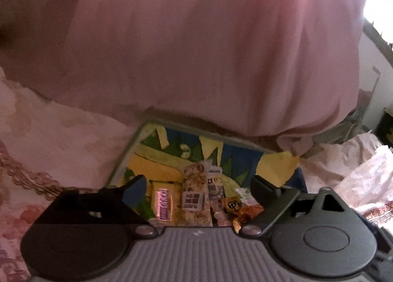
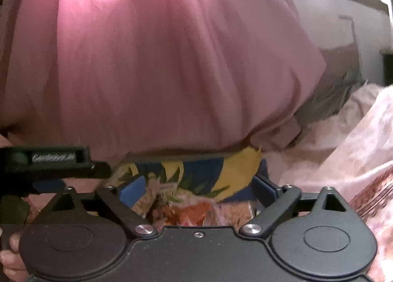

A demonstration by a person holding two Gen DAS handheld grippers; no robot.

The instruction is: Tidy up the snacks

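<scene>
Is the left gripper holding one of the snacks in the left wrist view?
No. The left gripper is open, and the snacks lie loose on the colourful board between its fingers, gripped by neither.

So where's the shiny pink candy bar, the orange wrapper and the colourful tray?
pink candy bar (image 1: 164, 204), left wrist view, middle of wrapper.
orange wrapper (image 1: 250, 209), left wrist view, crinkled middle.
colourful tray (image 1: 137, 138), left wrist view, left rim.

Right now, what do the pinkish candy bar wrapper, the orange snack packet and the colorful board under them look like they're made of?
The candy bar wrapper looks like shiny metallic foil or plastic film: it glints pink. The orange snack packet seems to be crinkled glossy plastic with creases and highlights. The colorful board reads as a flat, printed rigid sheet with a pale rim, perhaps cardboard or plastic; blur leaves it open.
</scene>
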